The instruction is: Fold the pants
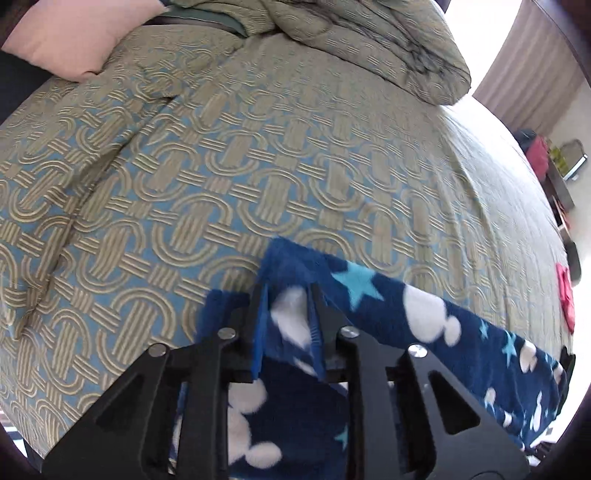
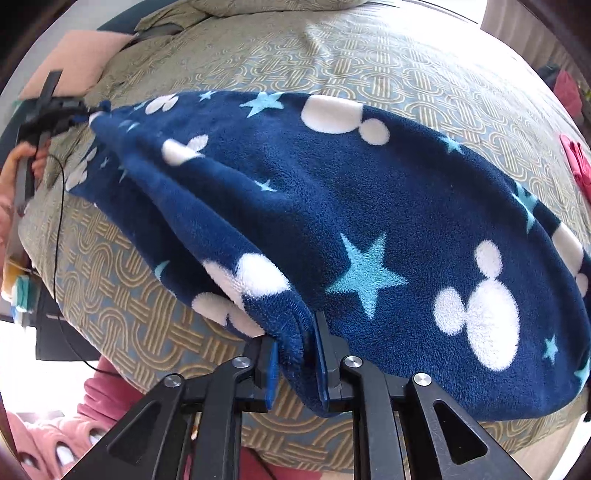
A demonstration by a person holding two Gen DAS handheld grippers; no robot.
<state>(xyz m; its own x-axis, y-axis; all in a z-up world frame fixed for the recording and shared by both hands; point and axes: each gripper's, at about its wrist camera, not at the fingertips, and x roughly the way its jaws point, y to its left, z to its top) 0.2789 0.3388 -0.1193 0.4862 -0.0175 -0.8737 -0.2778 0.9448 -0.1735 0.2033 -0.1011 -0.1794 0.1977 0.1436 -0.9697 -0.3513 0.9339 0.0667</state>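
The pants (image 2: 332,206) are dark blue fleece with white mouse heads and light blue stars. They hang stretched between both grippers above the bed. My right gripper (image 2: 295,332) is shut on one end of the pants at the bottom of the right wrist view. My left gripper (image 1: 286,291) is shut on the other end of the pants (image 1: 424,325), which trail off to the lower right. The left gripper also shows in the right wrist view (image 2: 79,112) at the far left, pinching the cloth.
The bed's patterned green and blue cover (image 1: 221,166) fills both views. A pink pillow (image 1: 77,33) and a bunched quilt (image 1: 351,40) lie at the head. A pink item (image 2: 580,166) lies at the bed's right edge. Pink cloth (image 2: 55,428) is below the bed's near edge.
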